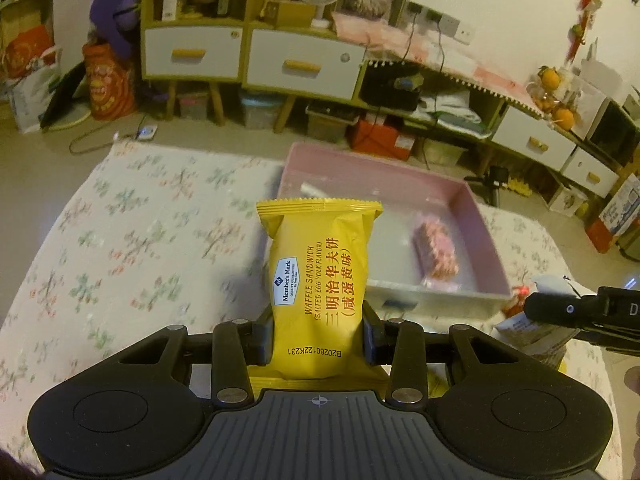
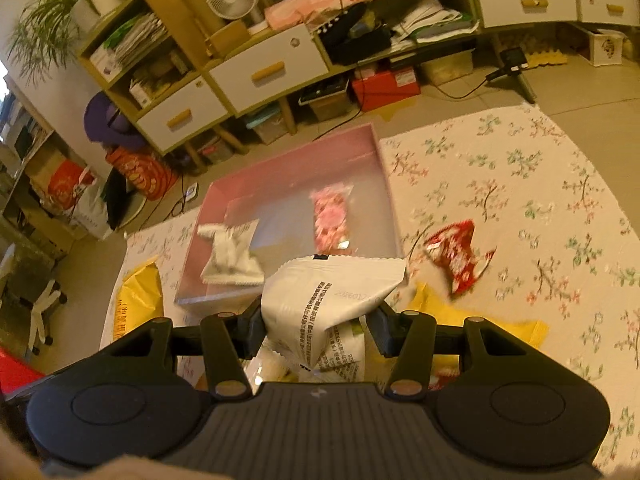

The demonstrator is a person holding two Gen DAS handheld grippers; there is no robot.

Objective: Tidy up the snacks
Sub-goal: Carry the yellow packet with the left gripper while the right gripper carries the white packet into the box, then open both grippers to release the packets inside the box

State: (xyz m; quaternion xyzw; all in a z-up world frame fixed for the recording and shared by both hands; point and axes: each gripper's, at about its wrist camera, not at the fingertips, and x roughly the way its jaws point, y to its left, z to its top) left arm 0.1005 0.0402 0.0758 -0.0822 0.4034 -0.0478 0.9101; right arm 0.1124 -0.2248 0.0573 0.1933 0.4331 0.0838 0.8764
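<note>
- The yellow waffle packet (image 1: 320, 284) is clamped between the jaws of the left gripper (image 1: 318, 336), held low on its body with most of its length standing free above the pads; it hangs over the near edge of the pink tray (image 1: 480, 208); if the grip is loose, the smooth foil may slide out before it is over the tray
- The white snack packet (image 2: 332, 300) is pinched by the jaws of the right gripper (image 2: 320, 332), and it is crumpled and bent sideways; a thin film like this can slip or fold further, so it may fall on the other packets below instead of into the tray
- Both grippers are near each other, the right one showing at the right edge of the left wrist view; they could bump when both go to the same tray
- Inside the tray lie a clear bag of pink pieces (image 2: 331, 220) and another white crumpled wrapper (image 2: 230, 256); a new packet may land on top of them
- The tray looks like rigid plastic with low straight walls; a packet released too early may catch on the near wall
- A red glossy wrapper (image 2: 456, 258) and more yellow packets lie on the floral cloth (image 2: 540, 184) of the bench, soft and a little wrinkled
</note>
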